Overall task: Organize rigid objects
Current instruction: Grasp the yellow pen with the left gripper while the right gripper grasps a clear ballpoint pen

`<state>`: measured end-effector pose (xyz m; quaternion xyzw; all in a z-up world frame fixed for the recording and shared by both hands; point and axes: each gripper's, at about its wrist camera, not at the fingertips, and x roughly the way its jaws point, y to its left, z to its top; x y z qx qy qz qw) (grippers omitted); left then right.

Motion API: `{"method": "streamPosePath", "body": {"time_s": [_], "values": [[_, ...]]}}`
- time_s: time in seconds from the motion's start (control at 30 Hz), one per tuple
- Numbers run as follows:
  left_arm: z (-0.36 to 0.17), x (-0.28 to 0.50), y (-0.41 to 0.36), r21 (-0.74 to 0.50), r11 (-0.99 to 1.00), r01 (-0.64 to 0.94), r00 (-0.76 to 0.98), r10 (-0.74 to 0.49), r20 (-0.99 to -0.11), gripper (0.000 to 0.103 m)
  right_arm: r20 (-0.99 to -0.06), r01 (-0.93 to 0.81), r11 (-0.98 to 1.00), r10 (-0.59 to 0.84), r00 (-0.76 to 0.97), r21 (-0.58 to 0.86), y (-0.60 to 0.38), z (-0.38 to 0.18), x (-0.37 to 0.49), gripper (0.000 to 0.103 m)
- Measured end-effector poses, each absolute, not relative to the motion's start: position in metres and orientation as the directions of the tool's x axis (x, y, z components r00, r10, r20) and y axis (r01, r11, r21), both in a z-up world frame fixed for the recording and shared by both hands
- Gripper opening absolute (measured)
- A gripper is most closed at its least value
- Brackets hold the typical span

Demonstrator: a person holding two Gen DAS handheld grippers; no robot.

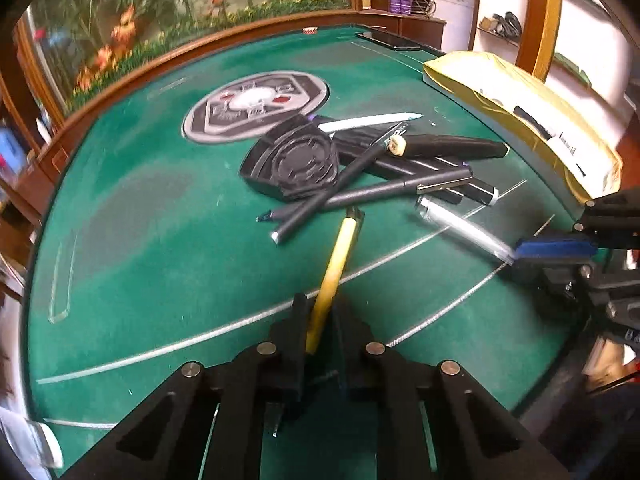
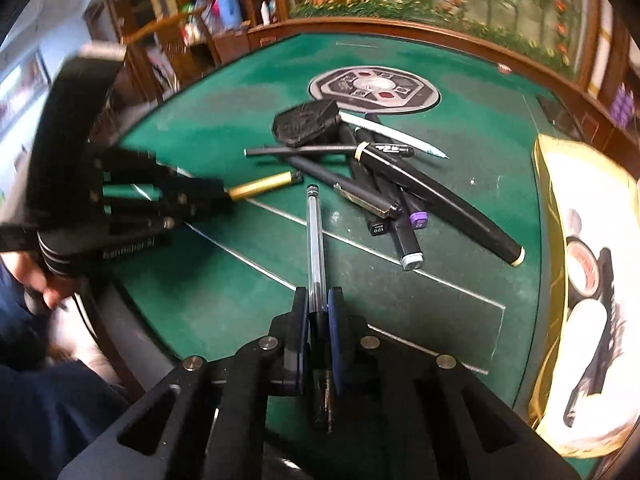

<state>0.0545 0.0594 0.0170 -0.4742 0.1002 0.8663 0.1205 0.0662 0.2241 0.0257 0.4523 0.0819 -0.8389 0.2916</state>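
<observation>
Green felt counter [image 1: 160, 240] carries heap of black pens [image 1: 380, 176]. Left hand-held gripper [image 1: 320, 312] pinches yellow pen [image 1: 340, 248]; right hand-held gripper [image 2: 318, 308] pinches clear ballpoint [image 2: 314, 232], both seemingly lifted off felt.

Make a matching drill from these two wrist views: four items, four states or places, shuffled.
Items:
1. yellow pen
2. clear pen
3. white pen
4. black case

States or places:
A. lying in the pile, nearest the round grey emblem
B. clamped in the left gripper
C. slim and pale, lying loose at the far edge of the pile
D. clamped in the right gripper

Pairs: 1-B, 2-D, 3-C, 4-A
</observation>
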Motion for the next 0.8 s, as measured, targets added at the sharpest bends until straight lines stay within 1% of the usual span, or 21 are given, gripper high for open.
{"method": "streamPosePath", "body": {"time_s": [0.17, 0.33, 0.4, 0.47, 0.57, 0.63, 0.73, 0.8], "values": [[0.016, 0.049, 0.052, 0.06, -0.959, -0.277, -0.513, 0.094, -0.853, 0.012, -0.791, 0.52, -0.832, -0.447, -0.417, 0.196, 0.236, 0.028, 0.061, 0.009], [0.015, 0.046, 0.071, 0.165, -0.941, -0.296, -0.557, 0.03, -0.83, 0.013, -0.764, 0.486, -0.834, -0.487, -0.423, 0.263, 0.238, 0.027, 0.058, 0.009], [0.016, 0.046, 0.073, 0.167, -0.943, -0.287, -0.566, 0.026, -0.824, 0.01, -0.753, 0.472, -0.829, -0.51, -0.416, 0.3, 0.238, 0.024, 0.058, 0.009], [0.017, 0.049, 0.067, 0.123, -0.951, -0.284, -0.559, 0.06, -0.827, 0.009, -0.745, 0.47, -0.822, -0.526, -0.41, 0.321, 0.238, 0.023, 0.06, 0.009], [0.022, 0.051, 0.053, -0.015, -0.957, -0.29, -0.524, 0.171, -0.835, 0.008, -0.729, 0.468, -0.818, -0.54, -0.421, 0.335, 0.241, 0.027, 0.063, 0.009], [0.028, 0.054, 0.046, -0.07, -0.957, -0.281, -0.525, 0.215, -0.824, 0.008, -0.715, 0.463, -0.813, -0.553, -0.427, 0.352, 0.245, 0.029, 0.062, 0.009], [0.038, 0.054, 0.036, -0.186, -0.945, -0.268, -0.52, 0.305, -0.798, 0.008, -0.694, 0.45, -0.804, -0.577, -0.431, 0.39, 0.251, 0.031, 0.06, 0.009], [0.047, 0.055, 0.036, -0.217, -0.938, -0.269, -0.542, 0.334, -0.771, 0.008, -0.683, 0.442, -0.8, -0.587, -0.435, 0.406, 0.253, 0.031, 0.059, 0.009]]}}
